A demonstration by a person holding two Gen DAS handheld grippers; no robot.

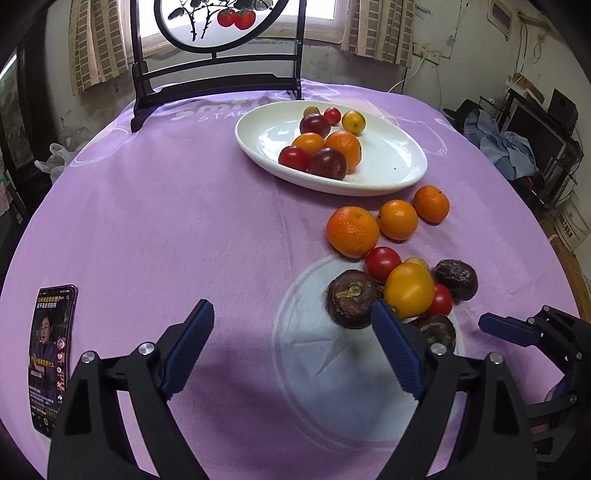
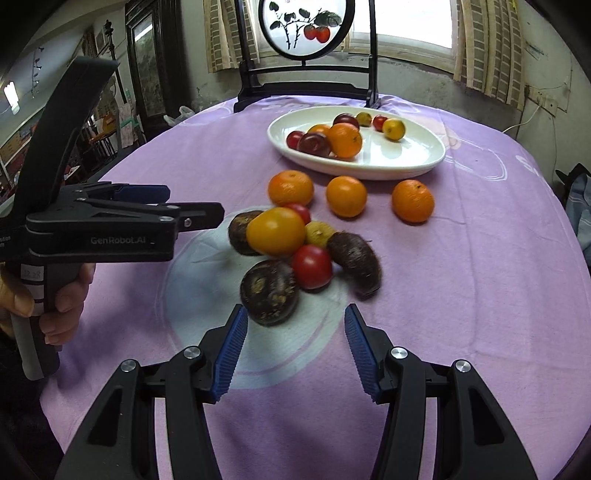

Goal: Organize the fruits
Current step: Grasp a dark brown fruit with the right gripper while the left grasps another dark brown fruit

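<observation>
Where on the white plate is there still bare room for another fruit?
The white plate is bare along its right half, past the yellow fruit. Its left and back are crowded around the orange and the plum.

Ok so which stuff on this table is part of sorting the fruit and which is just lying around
Part of the job:
white plate with fruit already on it
three loose oranges
pile of tomatoes and dark brown fruits
right claw, open

Just lying about:
phone
framed persimmon painting
</observation>
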